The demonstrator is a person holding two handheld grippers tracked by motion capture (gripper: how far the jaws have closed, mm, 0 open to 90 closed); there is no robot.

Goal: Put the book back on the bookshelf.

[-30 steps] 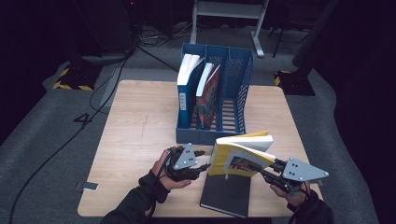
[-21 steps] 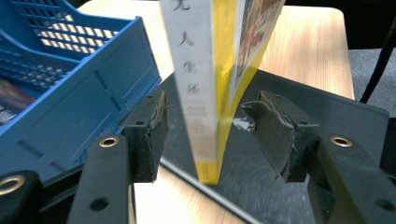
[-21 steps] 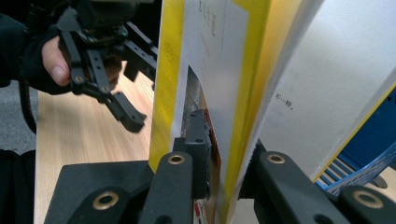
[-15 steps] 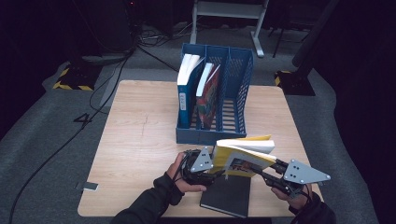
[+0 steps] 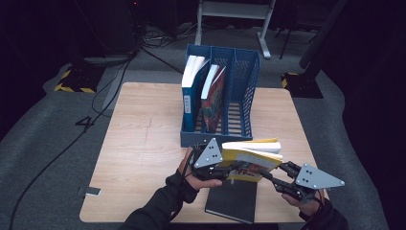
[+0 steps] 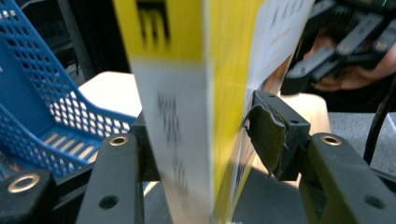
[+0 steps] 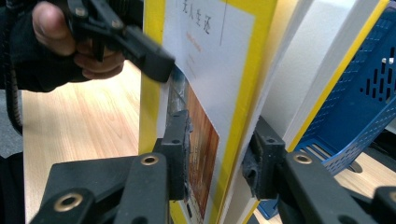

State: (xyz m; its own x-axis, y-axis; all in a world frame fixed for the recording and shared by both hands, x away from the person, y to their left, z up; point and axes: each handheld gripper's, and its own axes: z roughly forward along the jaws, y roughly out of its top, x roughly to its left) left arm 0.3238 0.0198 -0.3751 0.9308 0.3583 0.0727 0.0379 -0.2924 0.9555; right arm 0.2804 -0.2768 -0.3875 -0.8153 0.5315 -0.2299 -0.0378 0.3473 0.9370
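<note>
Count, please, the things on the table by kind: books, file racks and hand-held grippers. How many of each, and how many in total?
Books: 4 (blue book and colourful book standing in the rack, yellow book held between the grippers, black book flat on the table)
File racks: 1 (blue rack)
Grippers: 2 (left gripper, right gripper)
Total: 7

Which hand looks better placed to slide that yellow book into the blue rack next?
Left. The left gripper has just been closing on the yellow book at its spine, nearer the blue rack, while the right gripper has just been opening its jaws around the book.
</note>
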